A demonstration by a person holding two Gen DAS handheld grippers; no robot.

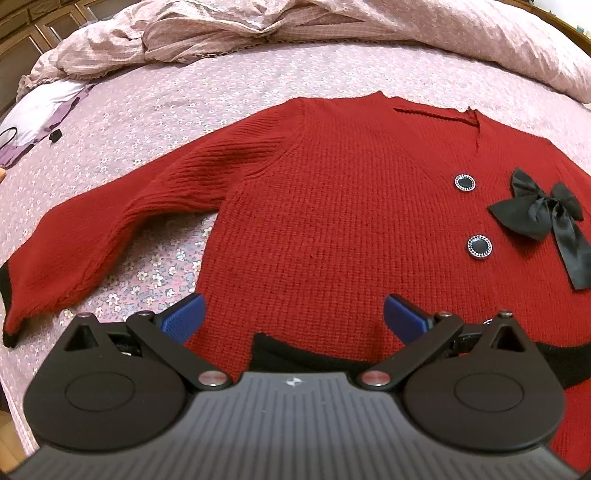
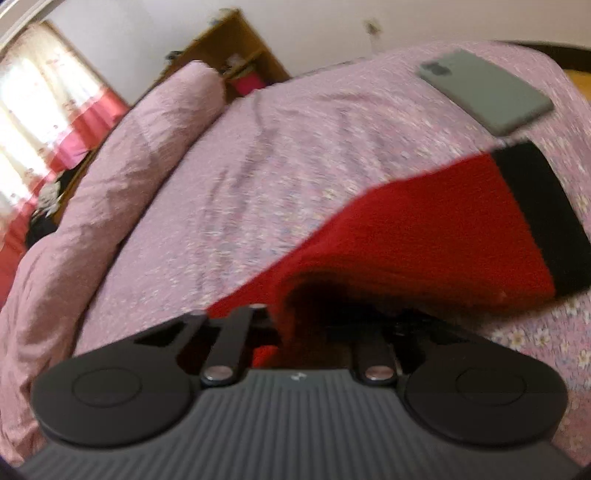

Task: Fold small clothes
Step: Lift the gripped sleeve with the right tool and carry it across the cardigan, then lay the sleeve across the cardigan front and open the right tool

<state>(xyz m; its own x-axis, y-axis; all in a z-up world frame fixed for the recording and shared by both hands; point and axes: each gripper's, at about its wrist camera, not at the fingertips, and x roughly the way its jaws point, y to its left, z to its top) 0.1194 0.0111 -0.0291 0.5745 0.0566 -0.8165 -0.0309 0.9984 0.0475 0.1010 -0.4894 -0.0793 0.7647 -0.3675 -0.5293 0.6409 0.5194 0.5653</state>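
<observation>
A small red knit cardigan (image 1: 332, 206) lies face up on the bed, with dark buttons, a black bow (image 1: 543, 214) and black trim. Its left sleeve (image 1: 96, 236) stretches out flat to the left. My left gripper (image 1: 293, 314) is open, its blue pads on either side of the black bottom hem (image 1: 295, 354). In the right wrist view my right gripper (image 2: 306, 317) is shut on the other red sleeve (image 2: 424, 240), lifted off the bed, its black cuff (image 2: 535, 206) hanging to the right. The fingertips are hidden under the fabric.
The bed has a pink floral sheet (image 1: 221, 96). A crumpled pink duvet (image 1: 332, 29) lies along the far side. A grey phone (image 2: 487, 92) lies on the sheet beyond the lifted sleeve. A white and purple cloth (image 1: 40, 110) lies at the far left.
</observation>
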